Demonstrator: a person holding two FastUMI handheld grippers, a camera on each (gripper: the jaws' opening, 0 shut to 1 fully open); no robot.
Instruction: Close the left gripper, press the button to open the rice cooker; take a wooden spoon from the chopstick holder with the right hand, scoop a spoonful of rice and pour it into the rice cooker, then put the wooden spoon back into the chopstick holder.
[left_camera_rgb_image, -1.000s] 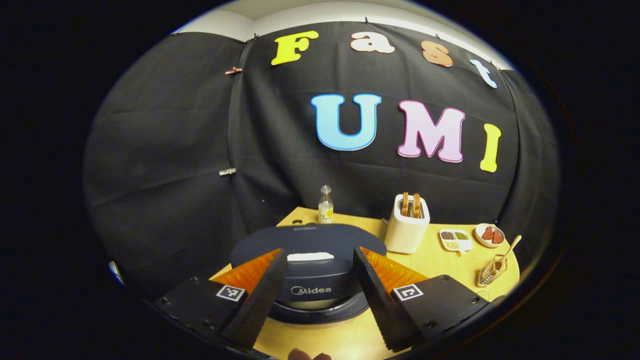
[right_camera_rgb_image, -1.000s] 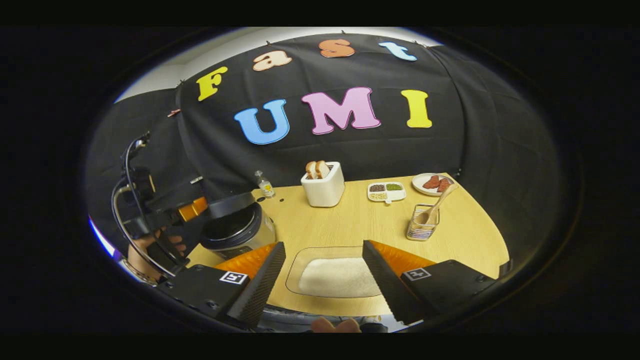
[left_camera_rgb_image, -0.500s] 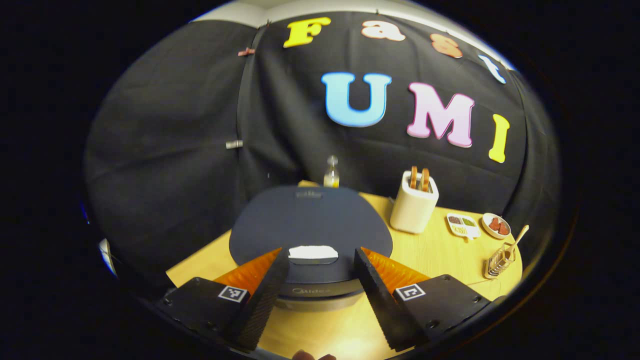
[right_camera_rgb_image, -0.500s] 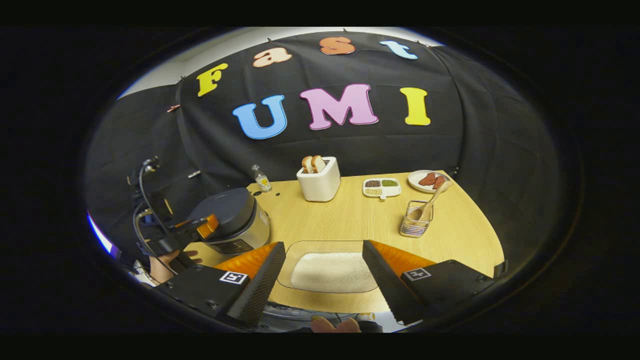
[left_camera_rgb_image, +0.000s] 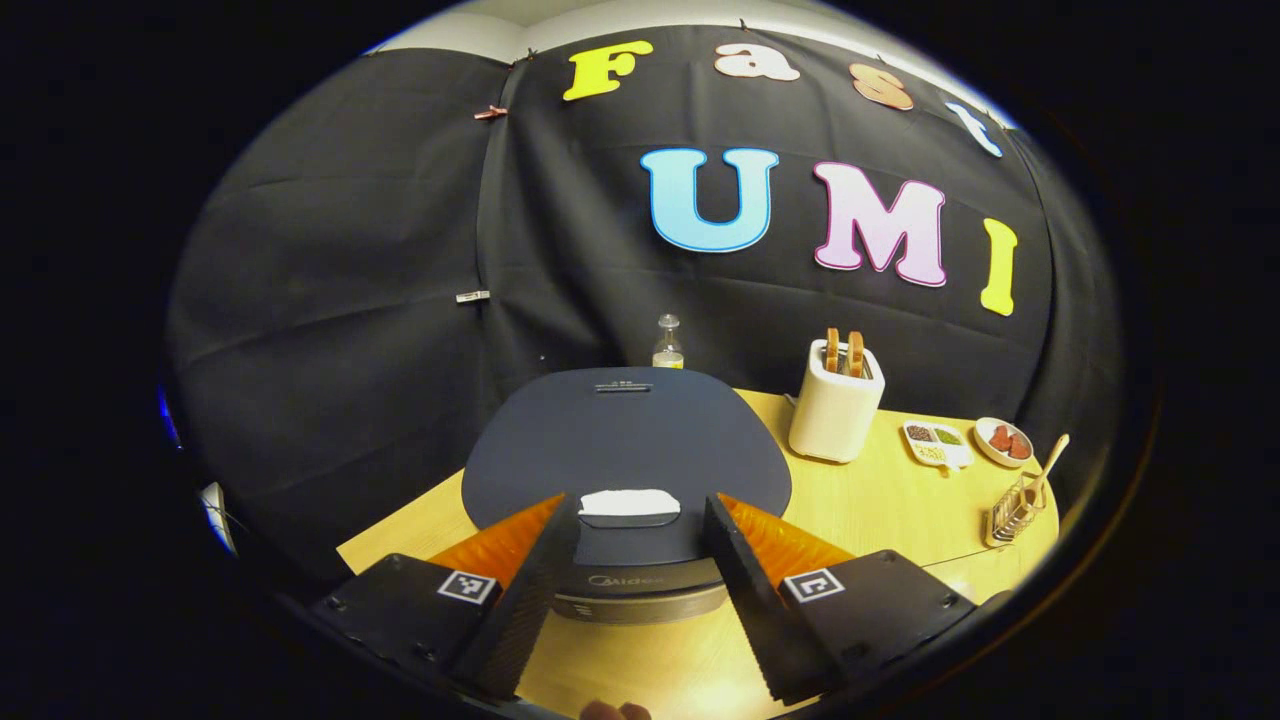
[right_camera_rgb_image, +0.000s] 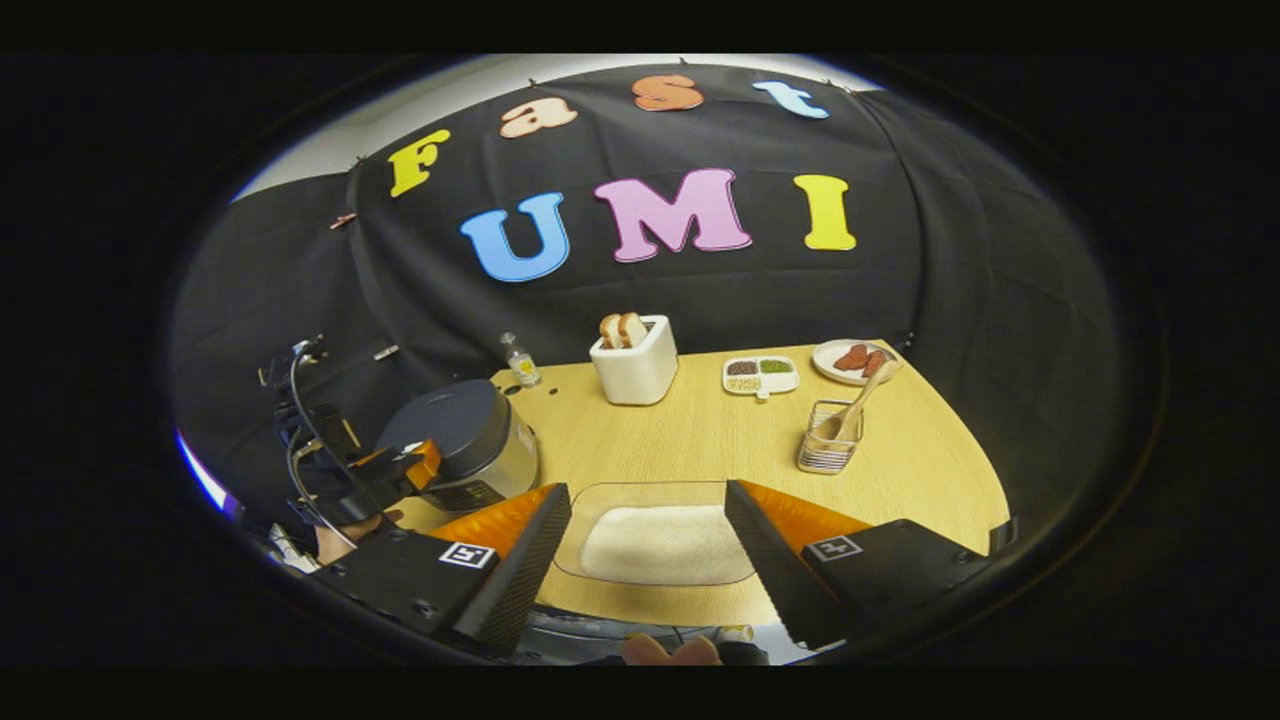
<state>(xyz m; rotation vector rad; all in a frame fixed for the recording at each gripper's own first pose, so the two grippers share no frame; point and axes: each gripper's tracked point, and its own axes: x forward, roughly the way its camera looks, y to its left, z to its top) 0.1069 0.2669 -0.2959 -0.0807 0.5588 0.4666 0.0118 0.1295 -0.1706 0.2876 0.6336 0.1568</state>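
Black cloth walls close in a pale wooden desk (right_camera_rgb_image: 700, 440) that carries everything for the job. At its left end stands the round dark-lidded rice cooker with a silver body (left_camera_rgb_image: 625, 460), lid down; in the left gripper view the left claw (left_camera_rgb_image: 628, 560) hangs just in front of it with its fingers spread wide, framing the pale oblong release button (left_camera_rgb_image: 629, 502) at the lid's front edge, and seemingly not touching it, though the angle makes that hard to judge. In the right gripper view the right claw (right_camera_rgb_image: 648, 560) is likewise spread and holds nothing, poised over the clear shallow tray of white rice (right_camera_rgb_image: 665, 545) at the near edge. Farther right, the light wooden spoon (right_camera_rgb_image: 860, 400) leans in the wire chopstick holder (right_camera_rgb_image: 828, 450), handle up and tilted toward the back. The button probably wants a firm, straight push from closed fingertips, so the left claw should shut first. The spoon looks light, stiff and smooth; I would take it on the bare handle above the holder's rim and lift along its lean, since the airy wire holder could tip or drag. Loose rice will spill from a tilted bowl, so it should travel level.
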